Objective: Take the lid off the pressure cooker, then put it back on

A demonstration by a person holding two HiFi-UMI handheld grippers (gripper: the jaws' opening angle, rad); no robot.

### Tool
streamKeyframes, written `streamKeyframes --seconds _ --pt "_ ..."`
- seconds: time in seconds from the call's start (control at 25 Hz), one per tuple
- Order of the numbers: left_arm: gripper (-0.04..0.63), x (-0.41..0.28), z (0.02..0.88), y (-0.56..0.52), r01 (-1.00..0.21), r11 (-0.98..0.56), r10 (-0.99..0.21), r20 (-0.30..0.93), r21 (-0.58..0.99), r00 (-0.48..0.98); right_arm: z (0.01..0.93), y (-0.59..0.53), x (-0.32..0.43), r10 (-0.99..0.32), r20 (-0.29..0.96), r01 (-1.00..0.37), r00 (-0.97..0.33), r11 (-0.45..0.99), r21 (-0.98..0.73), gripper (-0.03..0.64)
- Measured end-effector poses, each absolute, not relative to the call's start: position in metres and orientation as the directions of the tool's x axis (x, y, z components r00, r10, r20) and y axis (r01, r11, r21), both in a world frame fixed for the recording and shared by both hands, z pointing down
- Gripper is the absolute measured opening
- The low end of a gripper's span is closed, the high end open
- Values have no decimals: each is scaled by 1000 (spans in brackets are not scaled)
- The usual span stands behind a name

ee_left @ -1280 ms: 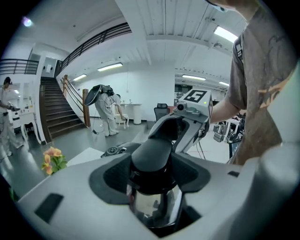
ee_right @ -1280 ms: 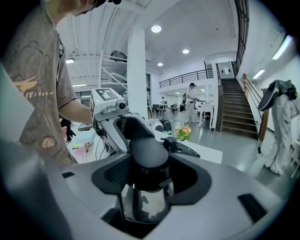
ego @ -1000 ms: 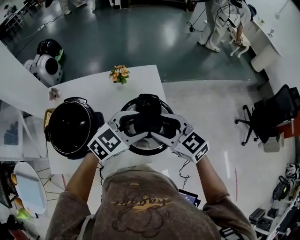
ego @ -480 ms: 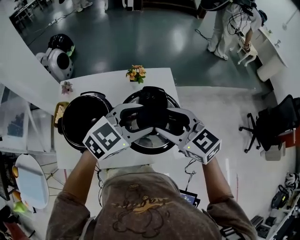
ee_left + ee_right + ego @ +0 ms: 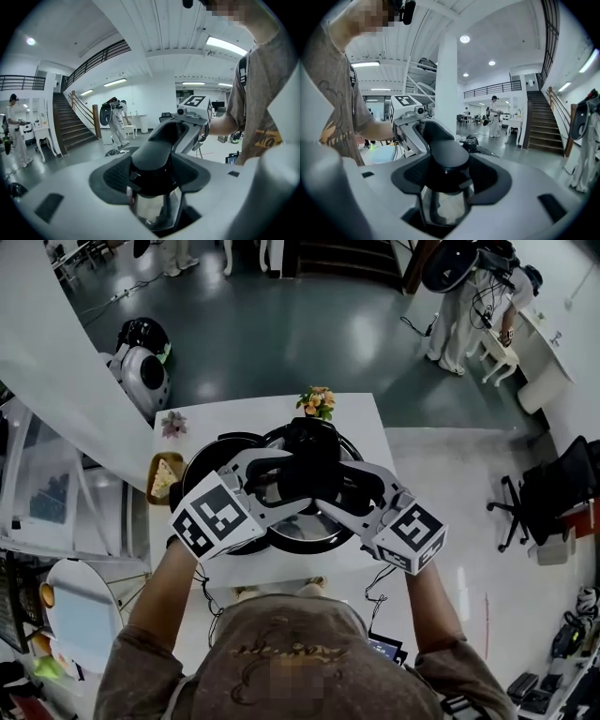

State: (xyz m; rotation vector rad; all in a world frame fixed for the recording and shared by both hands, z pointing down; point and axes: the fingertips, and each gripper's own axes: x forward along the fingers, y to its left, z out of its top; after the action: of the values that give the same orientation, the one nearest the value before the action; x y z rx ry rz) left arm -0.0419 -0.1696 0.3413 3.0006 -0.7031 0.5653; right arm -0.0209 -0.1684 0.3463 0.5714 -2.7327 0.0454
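One white table (image 5: 361, 437) lies below both of my grippers, the widest thing under them. On it, down beneath my left gripper (image 5: 291, 479), sits the black pressure cooker pot (image 5: 202, 472), open-topped and partly covered from above by that gripper's white frame. The lid (image 5: 305, 526), dark-rimmed with a shiny face, hangs under the tips of both tools. In the head view its left edge overlaps the pot's right side. I cannot tell whether it touches the pot there.

My right gripper (image 5: 330, 484) comes in from the opposite side, so the two tools meet nose to nose over the lid's middle. Both are clenched on the handle (image 5: 309, 448), a black knob-like grip at the lid's centre. In the left gripper view the dark pads (image 5: 117, 176) press its sides, with shiny metal showing just below. In the right gripper view the same handle fills the gap between the jaws, and the other tool stands just beyond it.

Smaller things lie past the tips. A bunch of orange flowers (image 5: 317, 401) stands at the table's far edge, straight ahead. A small dish (image 5: 161, 479) with something pale on it sits outside my left gripper. A little pink flower (image 5: 173, 425) stands beyond the dish.
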Motion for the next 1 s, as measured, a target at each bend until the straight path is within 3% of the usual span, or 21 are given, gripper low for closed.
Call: streamKeyframes --seconds 0.52,1.0 --pt "272 -139 353 -154 -348 -935 -350 360 -71 865 356 -149 -117 -465 354 -486 -811 873 33 255" --pt "272 -179 384 -165 -288 -953 -299 398 -90 867 387 -160 -158 -502 393 -530 -771 847 41 255"
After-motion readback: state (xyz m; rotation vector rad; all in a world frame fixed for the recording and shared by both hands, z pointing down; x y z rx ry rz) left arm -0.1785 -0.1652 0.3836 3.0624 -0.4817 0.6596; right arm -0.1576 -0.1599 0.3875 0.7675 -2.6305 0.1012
